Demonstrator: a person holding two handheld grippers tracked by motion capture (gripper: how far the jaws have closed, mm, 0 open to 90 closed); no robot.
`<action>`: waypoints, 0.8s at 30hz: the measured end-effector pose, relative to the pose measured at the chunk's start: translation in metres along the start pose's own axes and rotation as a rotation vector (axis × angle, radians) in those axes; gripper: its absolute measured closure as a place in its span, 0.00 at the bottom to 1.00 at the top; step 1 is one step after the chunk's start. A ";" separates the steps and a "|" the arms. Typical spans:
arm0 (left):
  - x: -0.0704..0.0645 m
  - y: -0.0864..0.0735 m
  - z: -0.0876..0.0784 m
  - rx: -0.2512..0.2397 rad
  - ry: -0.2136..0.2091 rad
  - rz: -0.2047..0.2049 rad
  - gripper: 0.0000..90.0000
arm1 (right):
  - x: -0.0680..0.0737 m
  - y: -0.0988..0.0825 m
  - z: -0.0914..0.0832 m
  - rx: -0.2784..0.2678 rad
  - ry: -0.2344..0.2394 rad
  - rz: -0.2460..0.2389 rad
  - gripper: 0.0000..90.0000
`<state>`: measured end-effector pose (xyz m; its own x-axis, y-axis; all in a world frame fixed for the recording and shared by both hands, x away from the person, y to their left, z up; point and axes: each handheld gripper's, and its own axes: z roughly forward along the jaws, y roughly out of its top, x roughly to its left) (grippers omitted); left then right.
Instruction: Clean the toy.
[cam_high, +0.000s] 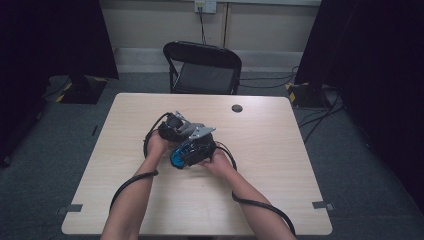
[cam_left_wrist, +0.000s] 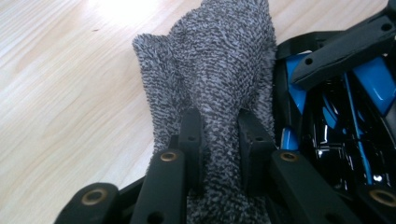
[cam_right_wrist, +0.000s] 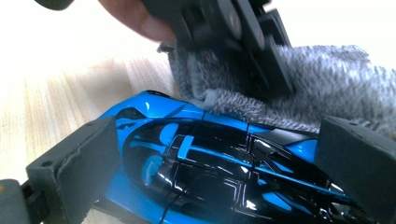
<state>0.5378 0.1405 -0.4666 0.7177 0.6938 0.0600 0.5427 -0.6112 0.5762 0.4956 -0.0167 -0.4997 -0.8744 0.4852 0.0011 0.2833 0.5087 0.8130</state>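
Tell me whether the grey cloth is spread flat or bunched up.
Bunched up. The grey cloth stands in folds, pinched between the jaws of the left hand-held gripper and resting against the blue toy car.

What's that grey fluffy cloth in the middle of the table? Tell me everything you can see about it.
The grey cloth looks like soft terry or microfibre, flecked light and dark grey, bunched into loose folds. The left gripper pinches it between its two black jaws. Its folds press against the side of the glossy blue and black toy car, which sits between the right gripper's jaws. It hangs close over the pale wooden table.

L tool (cam_left_wrist: 219, 140) clamped tight, R tool (cam_right_wrist: 210, 154) jaws wide, hands close together
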 end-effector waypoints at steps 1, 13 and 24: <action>0.000 0.000 0.001 0.000 -0.007 0.001 0.82 | 0.000 0.000 0.000 -0.001 0.000 0.000 0.00; -0.001 -0.001 0.004 0.013 -0.022 -0.025 0.83 | 0.000 0.000 0.000 0.003 -0.001 -0.003 0.00; -0.002 -0.003 -0.001 0.042 -0.039 -0.011 0.84 | 0.000 0.001 0.000 0.008 0.002 -0.005 0.00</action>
<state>0.5346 0.1415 -0.4670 0.7280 0.6852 0.0215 0.5677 -0.6201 0.5415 0.4963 -0.0165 -0.4990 -0.8766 0.4812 -0.0019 0.2821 0.5170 0.8082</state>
